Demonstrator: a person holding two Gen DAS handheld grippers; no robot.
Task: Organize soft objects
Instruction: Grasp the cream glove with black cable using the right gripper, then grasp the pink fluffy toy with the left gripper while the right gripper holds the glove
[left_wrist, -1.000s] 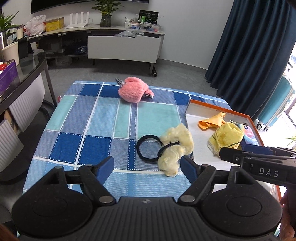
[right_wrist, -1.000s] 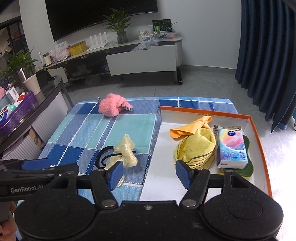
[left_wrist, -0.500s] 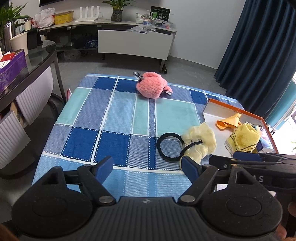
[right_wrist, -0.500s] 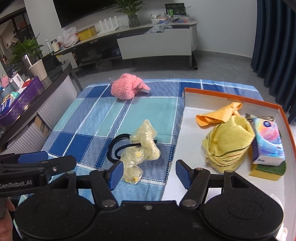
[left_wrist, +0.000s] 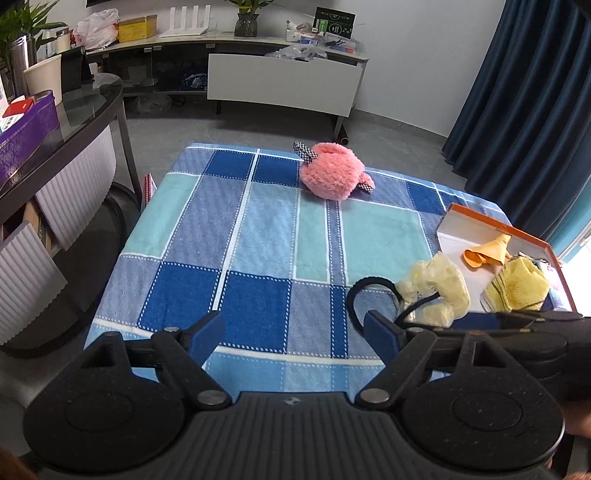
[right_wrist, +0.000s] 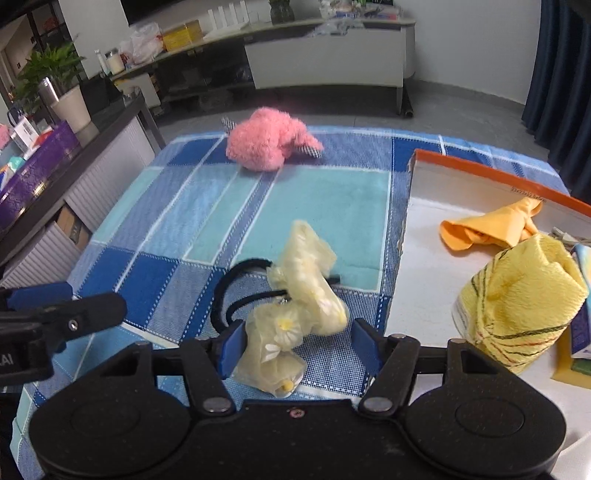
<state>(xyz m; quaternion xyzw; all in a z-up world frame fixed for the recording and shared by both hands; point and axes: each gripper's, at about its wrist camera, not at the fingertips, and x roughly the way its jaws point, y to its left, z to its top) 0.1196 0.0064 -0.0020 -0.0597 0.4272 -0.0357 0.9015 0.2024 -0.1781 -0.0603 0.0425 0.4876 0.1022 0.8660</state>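
A pale yellow bow headband with a black band (right_wrist: 295, 291) lies on the blue checked cloth, near the tray's left edge; it also shows in the left wrist view (left_wrist: 432, 291). My right gripper (right_wrist: 297, 345) is open, its fingers either side of the bow's near end, not closed on it. My left gripper (left_wrist: 295, 338) is open and empty over the cloth's front edge. A pink fluffy toy (left_wrist: 332, 175) lies at the far side of the cloth (right_wrist: 269, 140). The orange-rimmed white tray (right_wrist: 480, 170) holds an orange cloth (right_wrist: 487, 229) and a yellow towel (right_wrist: 517, 299).
A tissue pack and a green-yellow sponge (right_wrist: 576, 354) sit at the tray's right edge. A dark glass side table (left_wrist: 55, 147) with a purple box stands left. A TV bench (left_wrist: 280, 81) lies beyond. Dark blue curtains (left_wrist: 524, 110) hang at the right.
Both grippers have moved forward and left over the cloth. The right gripper has come down around the yellow headband, which now lies between its open fingers. Nothing has been picked up.
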